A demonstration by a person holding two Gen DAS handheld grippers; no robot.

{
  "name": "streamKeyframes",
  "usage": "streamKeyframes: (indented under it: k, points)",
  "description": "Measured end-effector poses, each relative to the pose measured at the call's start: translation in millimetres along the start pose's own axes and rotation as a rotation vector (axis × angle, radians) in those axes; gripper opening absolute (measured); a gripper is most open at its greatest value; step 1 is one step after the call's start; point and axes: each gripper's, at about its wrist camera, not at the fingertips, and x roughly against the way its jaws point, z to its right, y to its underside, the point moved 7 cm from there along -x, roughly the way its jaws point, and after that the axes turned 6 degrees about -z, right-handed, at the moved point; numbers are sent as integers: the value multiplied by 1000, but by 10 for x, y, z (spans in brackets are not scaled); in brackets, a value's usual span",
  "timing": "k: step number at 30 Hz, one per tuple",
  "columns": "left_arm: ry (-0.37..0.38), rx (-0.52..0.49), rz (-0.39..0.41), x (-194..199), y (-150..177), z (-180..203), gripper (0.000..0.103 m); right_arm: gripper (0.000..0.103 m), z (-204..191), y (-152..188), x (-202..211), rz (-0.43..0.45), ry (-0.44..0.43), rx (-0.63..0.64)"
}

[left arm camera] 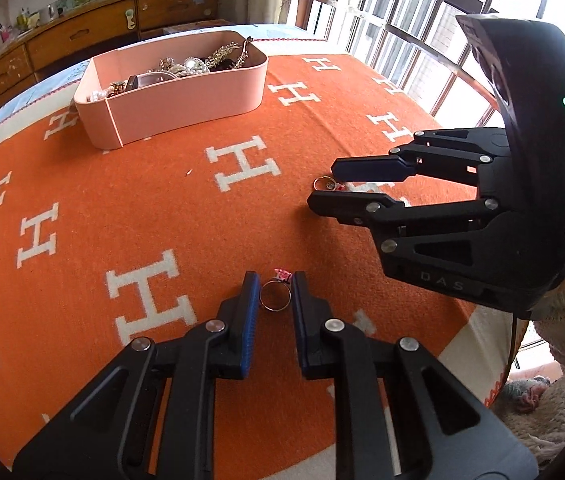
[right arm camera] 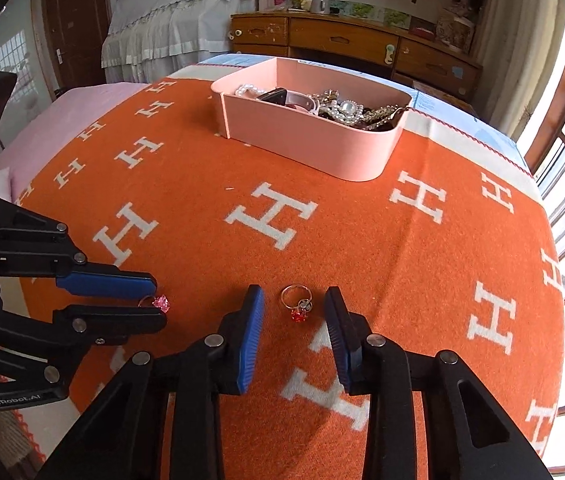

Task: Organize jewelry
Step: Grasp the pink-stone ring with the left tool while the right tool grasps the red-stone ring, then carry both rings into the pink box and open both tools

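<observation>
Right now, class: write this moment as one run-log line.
left gripper: shut on pink-stone ring | right gripper: jaws open around red-stone ring, no contact | pink box: holds jewelry

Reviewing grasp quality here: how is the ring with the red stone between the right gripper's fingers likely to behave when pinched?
The red-stone ring is a thin metal band, probably stiff and light. Lying flat on the orange blanket, it may slip or flip between the right gripper pads. The stone makes it lopsided, so it may tilt.

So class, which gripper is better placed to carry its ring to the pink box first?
Left gripper: its fingers already close on the pink-stone ring. The right gripper only straddles the red-stone ring.
</observation>
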Motion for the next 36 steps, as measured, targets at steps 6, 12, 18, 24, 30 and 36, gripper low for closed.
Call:
streamKeyframes:
  k: [6, 12, 18, 24, 30, 36]
  points:
    - [24, 35, 2, 37, 30, -38, 14, 15, 30, 24, -8, 5, -9, 20]
    - [34, 87, -16, 77, 31, -119, 14, 15, 34, 76, 19, -1, 7, 3]
    - [20, 145, 12, 407, -147, -278, 14, 15, 125, -7, 220, -5, -55, -104]
    - [-32, 185, 86, 955, -556, -486, 14, 15, 227, -411, 804, 57, -142, -195]
    - [-104, 212, 175, 1608, -1115, -685, 14, 15, 322, -1130, 1608, 189, -187, -234]
    - [-187, 210, 253, 2131, -1801, -845, 14, 15, 439, -1943, 2345, 334, -129, -214]
